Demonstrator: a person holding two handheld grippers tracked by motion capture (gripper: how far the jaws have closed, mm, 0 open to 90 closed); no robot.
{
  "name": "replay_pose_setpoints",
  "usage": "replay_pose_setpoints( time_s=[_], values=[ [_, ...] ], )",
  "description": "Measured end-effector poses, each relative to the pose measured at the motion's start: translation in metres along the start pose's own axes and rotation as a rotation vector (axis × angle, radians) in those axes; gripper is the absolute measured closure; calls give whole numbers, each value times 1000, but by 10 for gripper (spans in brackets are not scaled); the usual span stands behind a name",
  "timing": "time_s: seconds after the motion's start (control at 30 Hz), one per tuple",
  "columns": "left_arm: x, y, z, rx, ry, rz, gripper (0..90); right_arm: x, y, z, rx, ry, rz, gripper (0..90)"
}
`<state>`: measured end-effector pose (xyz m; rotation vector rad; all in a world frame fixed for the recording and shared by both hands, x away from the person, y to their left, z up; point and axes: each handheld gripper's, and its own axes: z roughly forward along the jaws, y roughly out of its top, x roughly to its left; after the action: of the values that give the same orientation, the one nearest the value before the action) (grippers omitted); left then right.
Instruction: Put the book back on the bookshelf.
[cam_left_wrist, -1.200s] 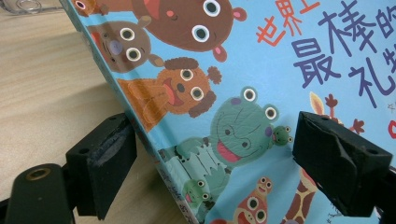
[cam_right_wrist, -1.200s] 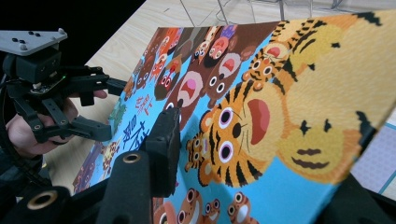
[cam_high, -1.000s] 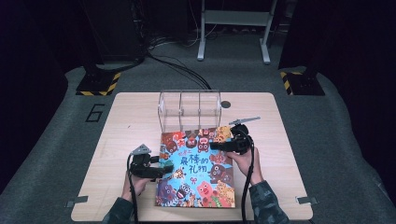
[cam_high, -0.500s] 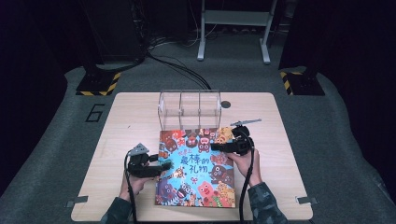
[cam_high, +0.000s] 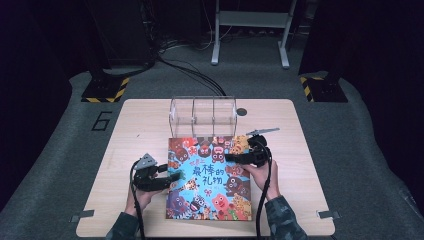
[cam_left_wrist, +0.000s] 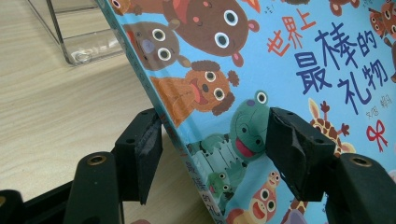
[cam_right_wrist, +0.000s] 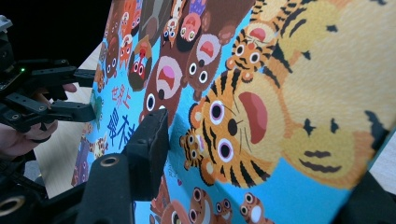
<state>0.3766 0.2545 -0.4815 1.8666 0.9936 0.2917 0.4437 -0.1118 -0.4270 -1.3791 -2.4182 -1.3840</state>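
Blue picture book (cam_high: 209, 177) with multicoloured cartoon animals, red-and-navy lettering

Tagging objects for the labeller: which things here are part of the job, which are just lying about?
In play:
- picture book, held at its left and right edges
- left hand-held gripper, jaws either side of the book's left edge
- right hand-held gripper, on the right edge
- probably the clear divided rack behind the book

Lying about:
- floor cables
- metal stand

Your wooden bench (cam_high: 135, 130) carries a clear divided box (cam_high: 202, 111); the picture book (cam_high: 210, 177) lies just in front of it.
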Motion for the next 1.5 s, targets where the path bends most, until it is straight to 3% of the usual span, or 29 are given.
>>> replay_pose_setpoints(
  time_s=[0.03, 0.1, 0.13, 0.27, 0.5, 0.63, 0.73, 0.93, 1.3, 1.33, 1.4, 1.5],
  values=[
    [-2, 0, -1, -6, 0, -26, 371, 0, 0, 0, -6, -1, -5, 422],
    [-1, 0, -2, -13, 11, -7, 381, 1, 0, 0, -8, -7, -3, 412],
    [-3, 0, -2, -20, 13, -21, 388, 1, 0, 0, -9, -14, -5, 407],
    [-3, 2, -6, -12, 25, 16, 406, 1, 1, 1, -10, -25, -1, 394],
    [-5, 4, -11, -22, 30, 10, 431, 6, 4, 0, -4, -40, -15, 378],
    [-7, 5, -13, -27, 44, 30, 433, 7, 6, -1, -9, -49, -27, 373],
    [-7, 6, -16, -25, 55, 63, 437, 10, 8, -2, -14, -59, -45, 370],
    [-7, 7, -19, -33, 61, 66, 460, 16, 13, -4, -30, -80, -86, 362],
    [0, 12, -23, -73, 15, 51, 484, 19, 18, -8, -70, -68, -153, 361],
    [0, 13, -24, -68, -8, 37, 485, 20, 18, -8, -78, -71, -151, 360],
    [1, 16, -27, -76, -34, 55, 490, 20, 18, -10, -91, -65, -174, 355],
    [-1, 19, -28, -108, -116, 48, 501, 18, 20, -10, -107, -62, -186, 334]
  ],
)
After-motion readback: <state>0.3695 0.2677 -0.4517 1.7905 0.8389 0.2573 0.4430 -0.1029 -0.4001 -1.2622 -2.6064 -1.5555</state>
